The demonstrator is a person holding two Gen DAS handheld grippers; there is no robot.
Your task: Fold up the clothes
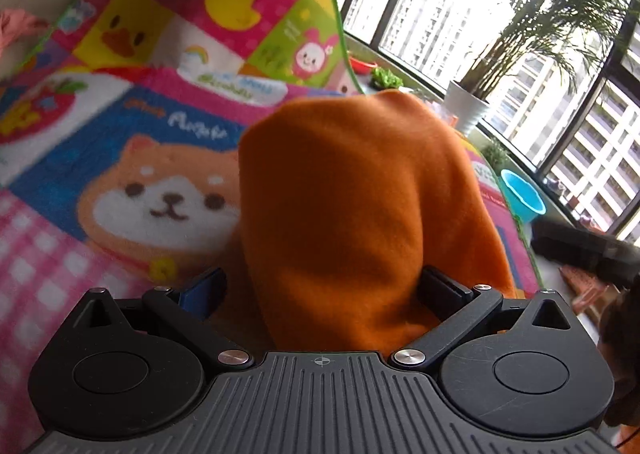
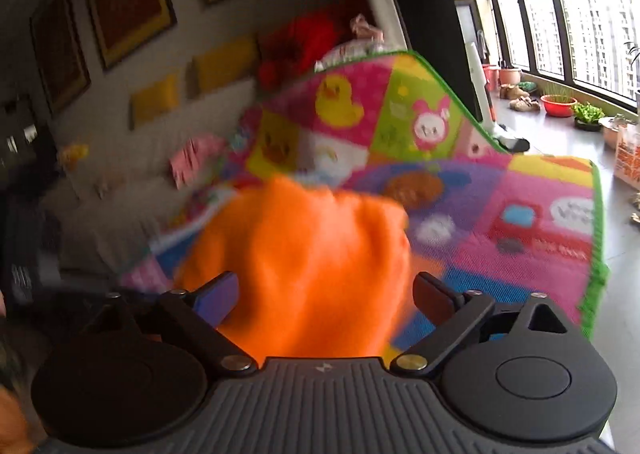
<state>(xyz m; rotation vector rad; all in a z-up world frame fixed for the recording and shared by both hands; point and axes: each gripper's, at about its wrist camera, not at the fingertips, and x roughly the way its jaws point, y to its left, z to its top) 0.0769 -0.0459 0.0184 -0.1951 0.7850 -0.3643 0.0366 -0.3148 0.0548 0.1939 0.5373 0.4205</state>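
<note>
An orange garment (image 1: pixel 340 194) is bunched up on a colourful cartoon mat (image 1: pixel 120 134). In the left wrist view it rises as a mound between the wide-spread fingers of my left gripper (image 1: pixel 324 286). It brushes the right finger (image 1: pixel 440 290), while the left finger's blue pad (image 1: pixel 204 290) stands apart from it. In the right wrist view the same orange garment (image 2: pixel 304 262), blurred, fills the gap of my right gripper (image 2: pixel 324 294). Those jaws are spread wide, and neither pad presses on the cloth. The garment's lower part is hidden behind both gripper bodies.
The cartoon mat (image 2: pixel 520 254) has a green edge (image 2: pixel 596 278) at the right, beyond it bare floor. A blue basin (image 1: pixel 522 198), a white plant pot (image 1: pixel 466 110) and windows are at the right. A dark blurred shape (image 1: pixel 580 250) is near the mat's edge. Red and pink clothes (image 2: pixel 304 42) lie behind the mat.
</note>
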